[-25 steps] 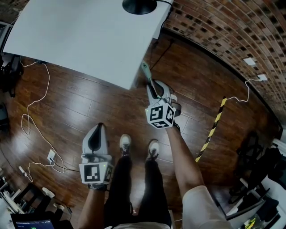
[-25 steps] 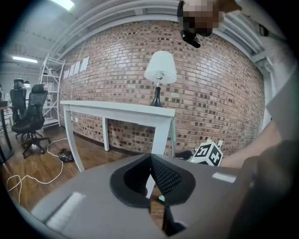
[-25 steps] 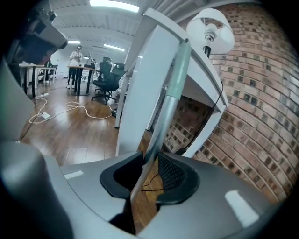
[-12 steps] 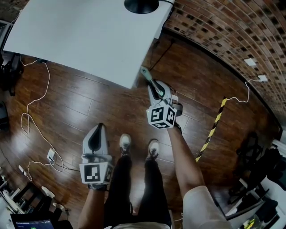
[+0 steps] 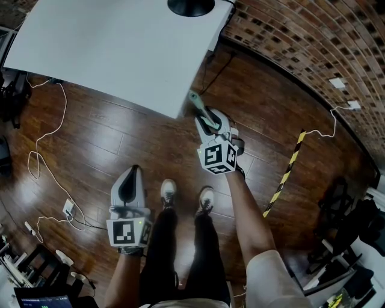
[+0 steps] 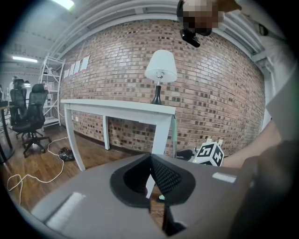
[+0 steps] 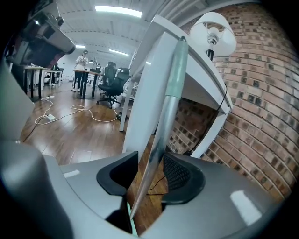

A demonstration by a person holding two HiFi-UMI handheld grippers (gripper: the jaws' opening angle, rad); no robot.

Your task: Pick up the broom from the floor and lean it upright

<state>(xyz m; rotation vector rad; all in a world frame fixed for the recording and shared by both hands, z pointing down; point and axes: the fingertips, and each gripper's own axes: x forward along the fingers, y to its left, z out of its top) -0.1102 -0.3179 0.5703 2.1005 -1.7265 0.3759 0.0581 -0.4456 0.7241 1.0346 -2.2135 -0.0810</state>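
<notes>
We found the broom (image 7: 170,93) standing nearly upright, its pale green upper handle resting against the edge of the white table (image 5: 120,48) near the corner, just beside a table leg (image 7: 142,107); the brush end was not visible in any view. The right gripper (image 7: 156,158) was at the handle with its jaws opening: the shaft ran between the two pads, with a clear gap on the left side and barely any on the right, so we judged the grip released. From the head view that gripper (image 5: 207,117) pointed at the table corner, where the handle's green tip (image 5: 196,101) showed. The left gripper (image 6: 150,158) was clenched on nothing, its pad tips meeting, and it hung lower and well apart from the broom, over the wooden floor (image 5: 90,132) beside our shoes (image 5: 169,192). A black-based lamp (image 5: 190,6) stood on the table by the brick wall (image 5: 301,36). A white cable (image 5: 42,156) trailed across the floor at the left, and a yellow-and-black strip (image 5: 289,168) lay at the right.
</notes>
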